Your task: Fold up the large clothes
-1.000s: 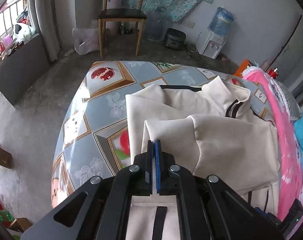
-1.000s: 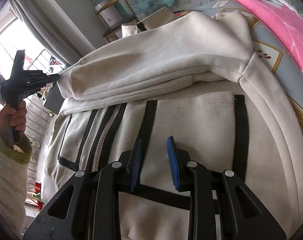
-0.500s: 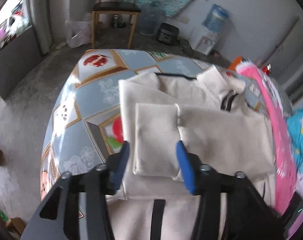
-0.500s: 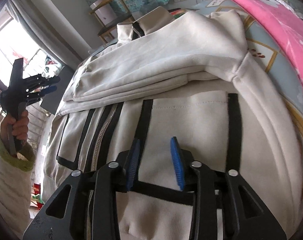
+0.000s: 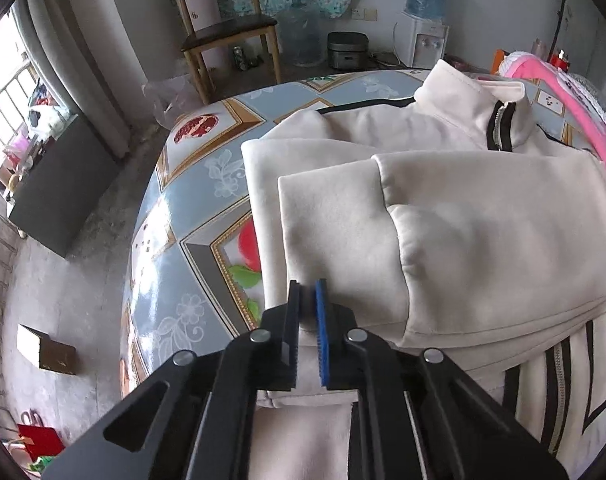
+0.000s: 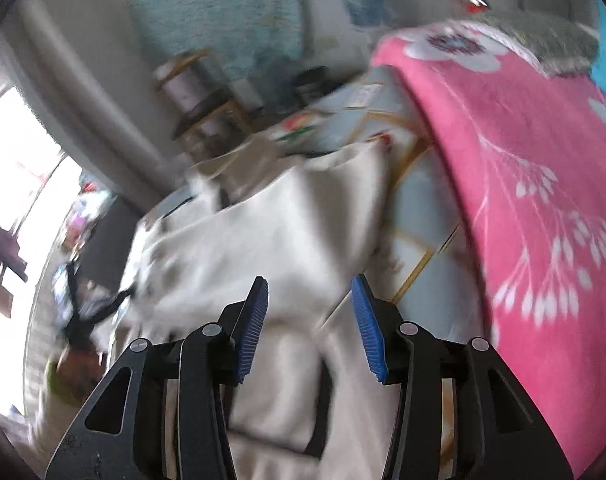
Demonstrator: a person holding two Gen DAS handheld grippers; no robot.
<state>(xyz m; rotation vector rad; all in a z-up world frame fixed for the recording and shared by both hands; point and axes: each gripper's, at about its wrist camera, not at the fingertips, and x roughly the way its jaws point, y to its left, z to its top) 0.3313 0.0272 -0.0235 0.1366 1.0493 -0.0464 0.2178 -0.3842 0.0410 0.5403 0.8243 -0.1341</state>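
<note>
A cream jacket point(image 5: 483, 220) with black trim and a zip lies on the patterned table point(image 5: 191, 208). One sleeve is folded across its chest, and the sleeve's cuff point(image 5: 331, 220) rests flat near the jacket's left edge. My left gripper point(image 5: 307, 296) is shut, its tips just at the near corner of that cuff; no cloth is visibly pinched. The right wrist view is blurred by motion. In it my right gripper point(image 6: 309, 296) hangs above the jacket point(image 6: 263, 240) near its right side, jaws opening, nothing between them.
A pink flowered blanket point(image 6: 523, 140) is heaped along the table's right side. Beyond the table stand a wooden chair point(image 5: 227, 36), a water dispenser point(image 5: 423, 36) and a dark cabinet point(image 5: 59, 196). A small box point(image 5: 43, 348) sits on the floor at left.
The left gripper let go of the sleeve cuff, opened wide, then shut again lower by the cuff. The right gripper swung up and right from the jacket's hem, with its jaws widening.
</note>
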